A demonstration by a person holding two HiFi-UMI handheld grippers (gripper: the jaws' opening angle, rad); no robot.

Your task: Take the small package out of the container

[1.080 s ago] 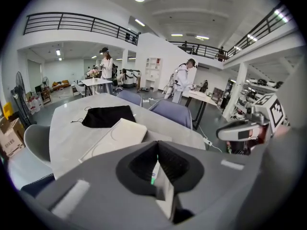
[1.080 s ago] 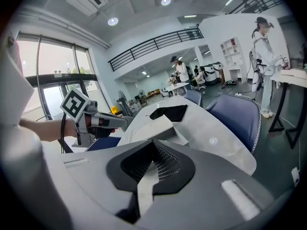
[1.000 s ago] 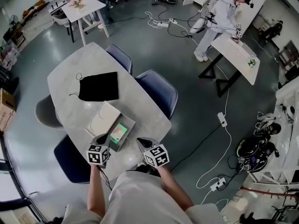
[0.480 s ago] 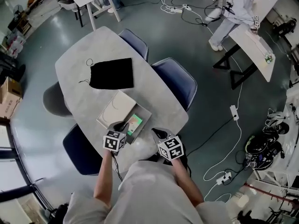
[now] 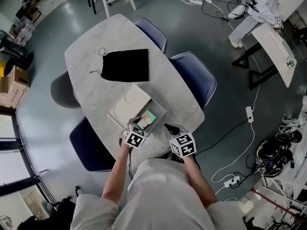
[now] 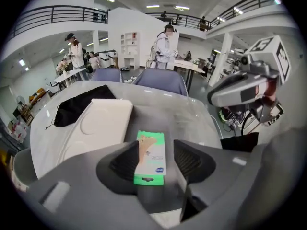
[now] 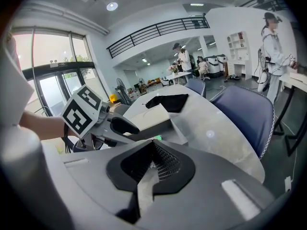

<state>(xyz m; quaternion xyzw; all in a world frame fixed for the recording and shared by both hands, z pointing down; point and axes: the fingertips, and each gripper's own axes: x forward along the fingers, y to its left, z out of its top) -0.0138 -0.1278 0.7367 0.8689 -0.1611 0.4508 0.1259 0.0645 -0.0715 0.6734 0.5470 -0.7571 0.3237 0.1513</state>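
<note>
The task is at its beginning, as I judge it. The package, green with a pale picture, lies flat inside the grey container at the near edge of the counter. It is not lifted. The container is already open, and a cream lid lies just beside it, on the side toward the black bag.

The left tongs hang low over the container and point steeply down at the package. Their jaws have just been opening and now stand apart. The package shows between them, but the pads do not press on it. There is a clear gap on the right side.

The right tongs wait beside, over the near edge of the counter, with the jaws together and nothing between them.

What is left is nearly everything: to lower the left tongs around the package, to close on it, to lift it over the wall of the container, and to put it down outside.
</note>
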